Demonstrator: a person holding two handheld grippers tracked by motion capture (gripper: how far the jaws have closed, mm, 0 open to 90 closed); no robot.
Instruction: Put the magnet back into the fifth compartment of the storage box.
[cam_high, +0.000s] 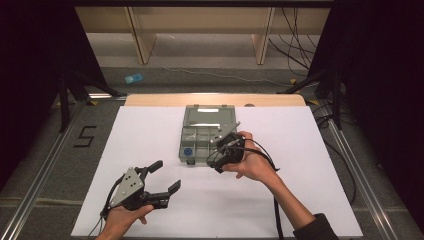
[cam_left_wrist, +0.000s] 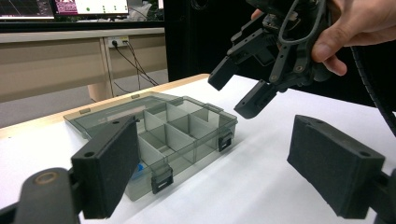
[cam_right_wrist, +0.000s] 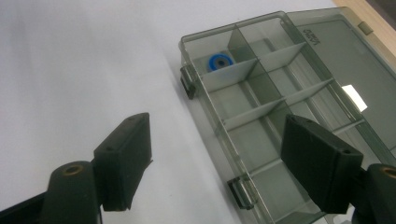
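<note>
Two hand-held grippers are showing over the surface (cam_high: 150, 130): the left hand-held gripper (cam_high: 167, 176) and the right hand-held gripper (cam_high: 216, 163), each with its two black jaws standing apart and nothing between them. One grey compartment box (cam_high: 200, 142) is lying there with its one lid (cam_high: 209, 116) folded back. One blue ring (cam_right_wrist: 219, 62) is sitting in a corner compartment. Two black latches (cam_left_wrist: 162, 180) are hanging on the box's front wall.

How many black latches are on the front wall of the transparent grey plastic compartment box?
2. One black latch sits beside the compartment holding the small blue round part; the other black latch is at the opposite end of the same wall of the box.
</note>
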